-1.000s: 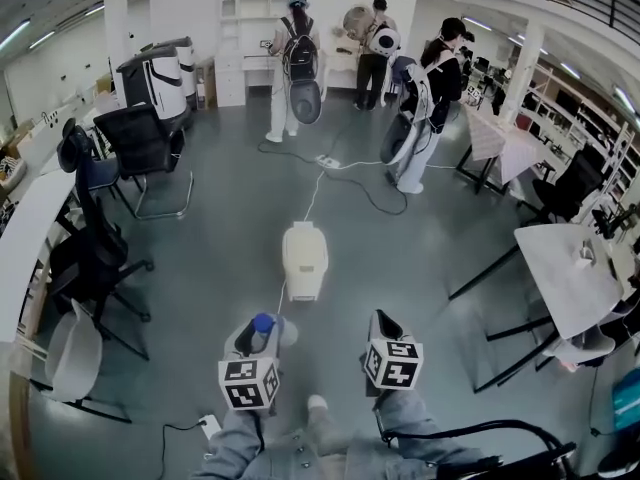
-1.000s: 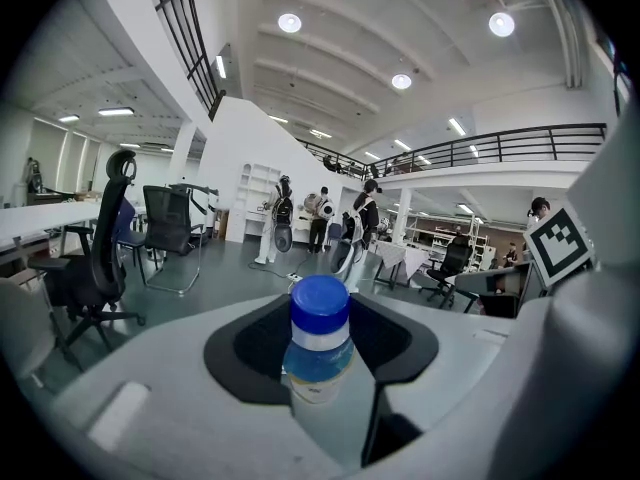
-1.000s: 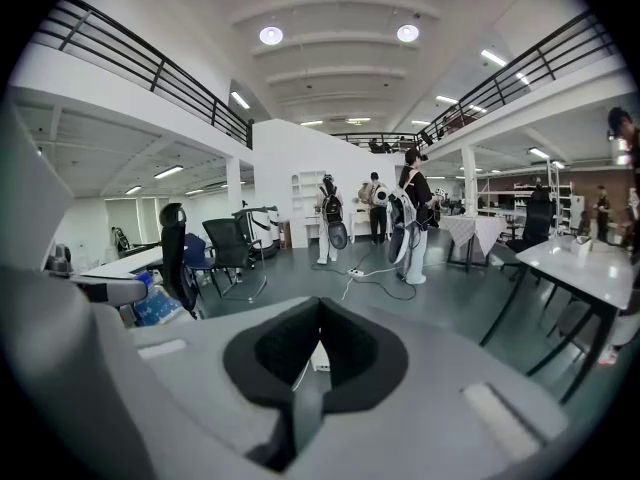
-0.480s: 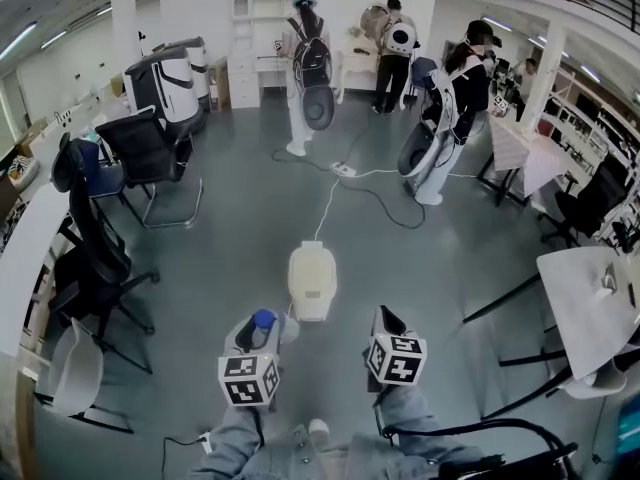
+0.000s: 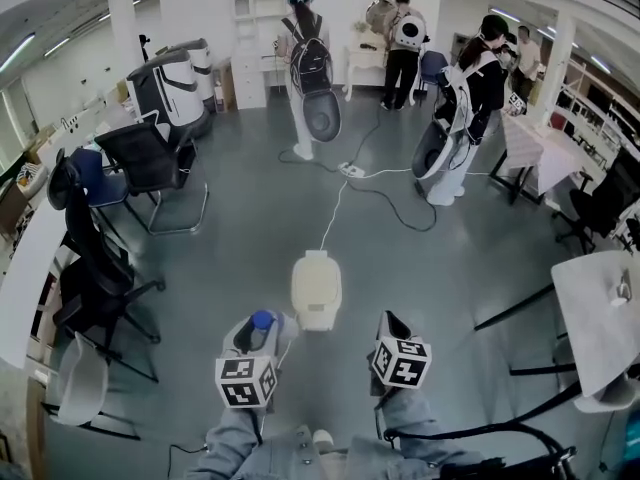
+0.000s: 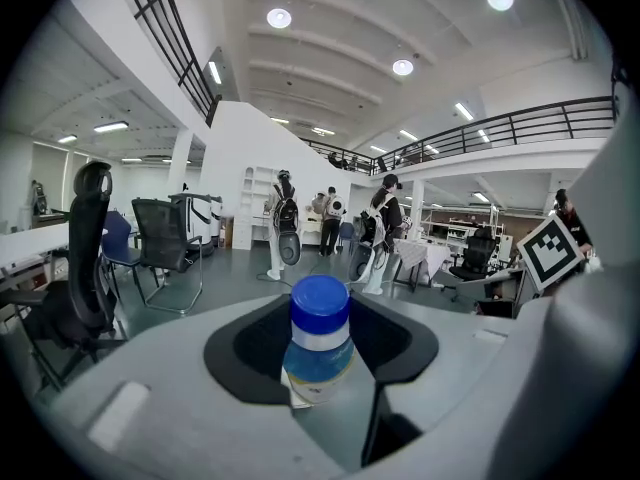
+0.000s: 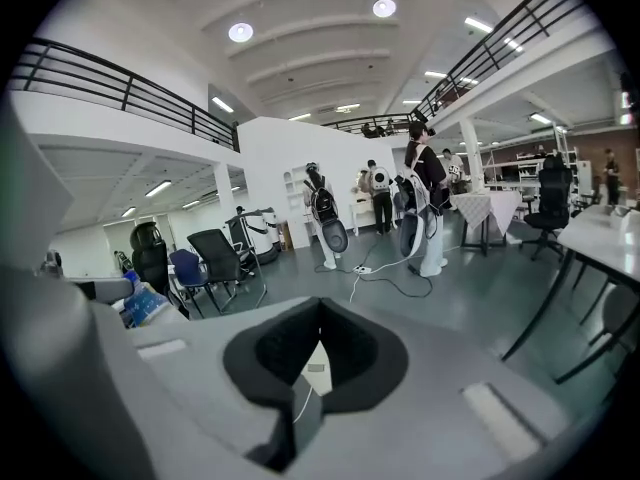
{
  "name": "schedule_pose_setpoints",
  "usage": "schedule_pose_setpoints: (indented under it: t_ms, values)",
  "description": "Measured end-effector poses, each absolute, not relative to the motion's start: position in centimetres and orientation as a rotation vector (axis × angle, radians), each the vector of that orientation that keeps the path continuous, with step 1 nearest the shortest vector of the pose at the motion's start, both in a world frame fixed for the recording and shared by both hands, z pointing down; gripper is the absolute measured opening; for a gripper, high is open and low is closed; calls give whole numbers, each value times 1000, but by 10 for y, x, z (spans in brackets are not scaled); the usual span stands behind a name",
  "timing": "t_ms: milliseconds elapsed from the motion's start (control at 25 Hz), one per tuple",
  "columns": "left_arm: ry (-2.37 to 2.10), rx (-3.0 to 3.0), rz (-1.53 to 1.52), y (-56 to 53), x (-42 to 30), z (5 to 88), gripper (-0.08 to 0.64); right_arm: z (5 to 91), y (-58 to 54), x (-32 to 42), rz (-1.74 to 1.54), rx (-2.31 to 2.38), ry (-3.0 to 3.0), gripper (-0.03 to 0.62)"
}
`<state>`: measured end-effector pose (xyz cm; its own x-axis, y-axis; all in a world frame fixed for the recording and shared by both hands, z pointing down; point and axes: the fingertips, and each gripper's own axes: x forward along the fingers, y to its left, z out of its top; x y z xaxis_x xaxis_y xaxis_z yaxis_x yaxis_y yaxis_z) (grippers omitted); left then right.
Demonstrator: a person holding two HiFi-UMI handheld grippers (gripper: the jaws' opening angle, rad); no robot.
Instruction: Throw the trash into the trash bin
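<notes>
— Tools first! In the head view, what is the left tool [image 5: 262, 332] doing?
— It holds a small blue-capped bottle [image 5: 262, 321]. The right tool [image 5: 388, 323] is beside it with nothing in it. The white trash bin [image 5: 316, 288] stands on the grey floor [image 5: 230, 258]. It is just ahead of both tools and does not touch them.
— What about the left gripper view?
— The left tool's jaws are squeezed on the bottle [image 6: 318, 356]. The bottle stands upright between the dark pads. A person with a backpack [image 6: 284, 233] stands far off.
— And the right gripper view?
— The right tool's jaws are a little apart, and nothing is between them. Through the gap you can peek at the trash bin [image 7: 313, 368]. A thin white cord [image 7: 303, 405] lies on the floor.
</notes>
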<state>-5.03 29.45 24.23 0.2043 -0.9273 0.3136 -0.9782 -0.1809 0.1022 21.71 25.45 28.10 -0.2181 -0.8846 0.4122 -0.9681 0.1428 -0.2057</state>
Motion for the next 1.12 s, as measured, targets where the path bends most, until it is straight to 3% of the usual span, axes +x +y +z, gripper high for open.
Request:
schedule_pose_setpoints:
  t_ms: [480, 1120]
  values:
    - [-1746, 2224, 209, 208, -66, 251, 190, 291, 189, 219, 654, 1874, -2129, 3]
    - [-1671, 2252, 186, 21, -162, 250, 190, 277, 34, 129, 626, 1941, -2049, 3]
